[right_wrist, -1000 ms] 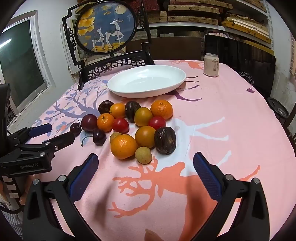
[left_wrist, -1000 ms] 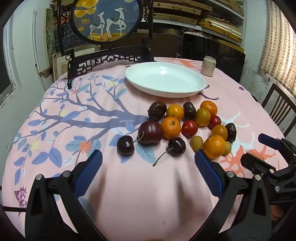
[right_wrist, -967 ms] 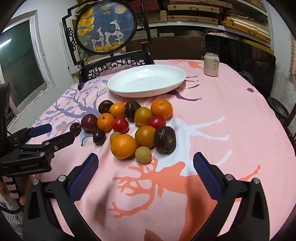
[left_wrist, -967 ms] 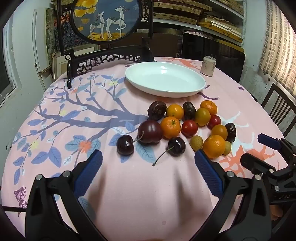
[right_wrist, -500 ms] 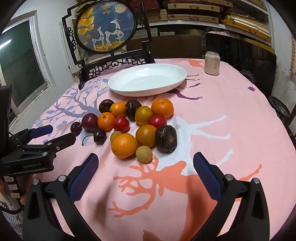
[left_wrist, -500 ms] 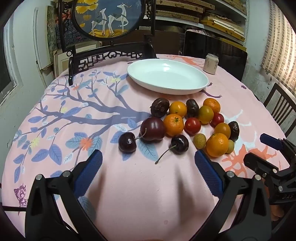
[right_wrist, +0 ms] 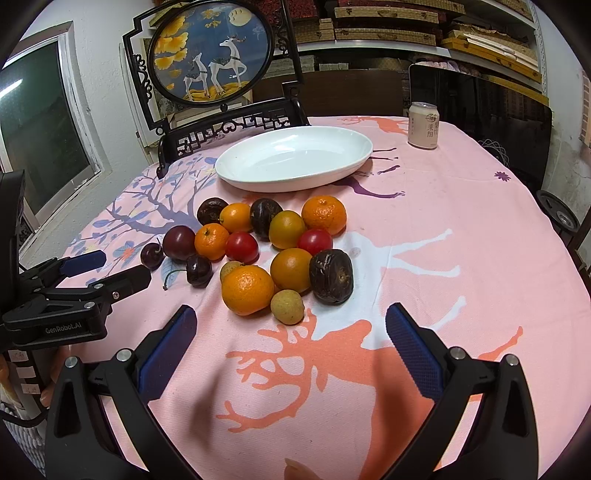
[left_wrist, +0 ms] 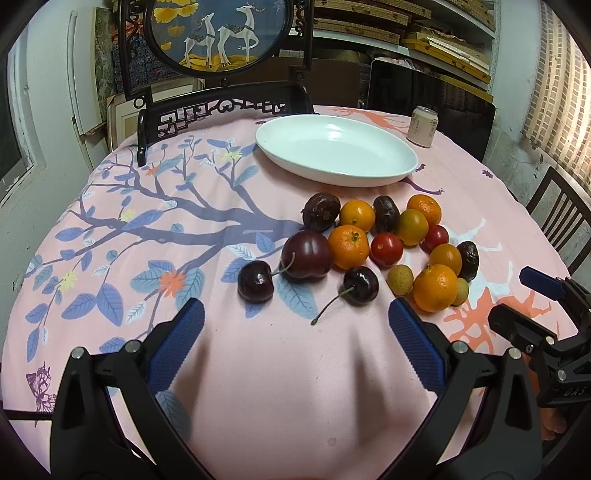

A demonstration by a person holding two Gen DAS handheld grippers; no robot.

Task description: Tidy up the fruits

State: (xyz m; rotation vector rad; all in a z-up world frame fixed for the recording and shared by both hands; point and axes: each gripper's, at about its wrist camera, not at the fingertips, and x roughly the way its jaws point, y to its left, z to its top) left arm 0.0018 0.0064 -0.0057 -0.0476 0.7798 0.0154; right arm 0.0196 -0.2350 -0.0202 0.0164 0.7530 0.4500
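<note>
A cluster of several fruits lies on the pink tablecloth: oranges (left_wrist: 434,288) (right_wrist: 247,290), red tomatoes (left_wrist: 386,249), a dark plum (left_wrist: 306,254) (right_wrist: 178,244), cherries (left_wrist: 255,281) (left_wrist: 360,285), dark wrinkled fruits (right_wrist: 331,276) and small tan ones (right_wrist: 287,307). An empty white oval plate (left_wrist: 402,170) (right_wrist: 236,175) stands behind them. My left gripper (left_wrist: 295,343) is open and empty, just in front of the cherries. My right gripper (right_wrist: 290,347) is open and empty, in front of the tan fruit. Each gripper also shows in the other's view: the right one (left_wrist: 532,299), the left one (right_wrist: 107,269).
A drink can (left_wrist: 423,126) (right_wrist: 423,125) stands at the table's far right. A carved dark chair with a round deer panel (left_wrist: 221,33) (right_wrist: 210,55) sits behind the table. Another chair (left_wrist: 561,218) is at the right edge. Shelves line the back wall.
The left gripper has moved a little forward towards the cherries, so the fruits look slightly larger. The right gripper has barely moved. The fruits and plate have not moved.
</note>
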